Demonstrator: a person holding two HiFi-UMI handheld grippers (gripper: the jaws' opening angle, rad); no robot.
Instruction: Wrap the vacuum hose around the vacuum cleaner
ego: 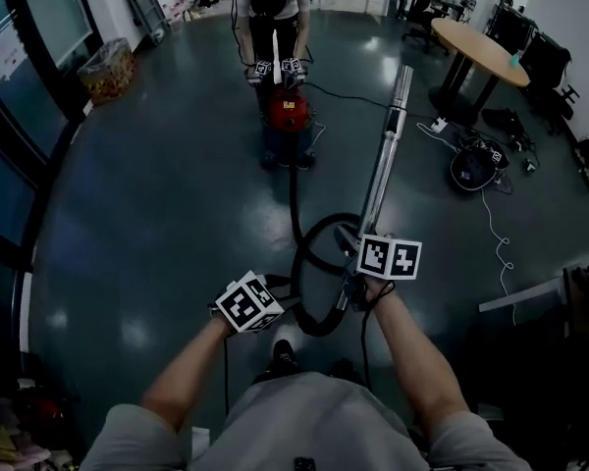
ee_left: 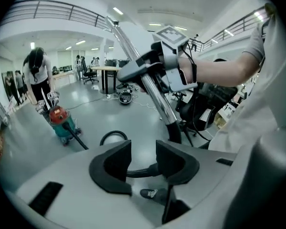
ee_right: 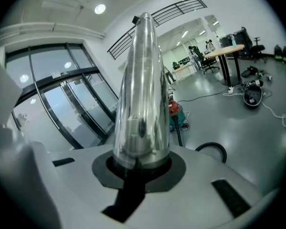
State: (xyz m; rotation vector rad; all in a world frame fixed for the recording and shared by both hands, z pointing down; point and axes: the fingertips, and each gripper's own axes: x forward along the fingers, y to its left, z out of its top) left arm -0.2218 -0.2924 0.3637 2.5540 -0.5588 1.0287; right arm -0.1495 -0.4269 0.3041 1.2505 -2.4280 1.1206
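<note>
The red vacuum cleaner point(ego: 287, 111) stands far ahead on the dark floor. Its black hose point(ego: 294, 199) runs toward me and curls into a loop point(ego: 319, 253). My right gripper point(ego: 363, 263) is shut on the lower end of the shiny metal wand point(ego: 383, 165), which points up and away; the right gripper view shows the wand point(ee_right: 140, 104) filling the jaws of the right gripper point(ee_right: 139, 163). My left gripper point(ego: 275, 290) is beside the loop, to its left. In the left gripper view the left gripper point(ee_left: 143, 161) is open, and a stretch of hose point(ee_left: 142, 170) shows beyond the gap, untouched.
Another person point(ego: 273, 8) stands behind the vacuum cleaner with two grippers. A round wooden table point(ego: 481, 47) is at the back right, with cables and a dark round device point(ego: 471, 165) on the floor near it. A cardboard box point(ego: 108, 67) sits by the glass wall on the left.
</note>
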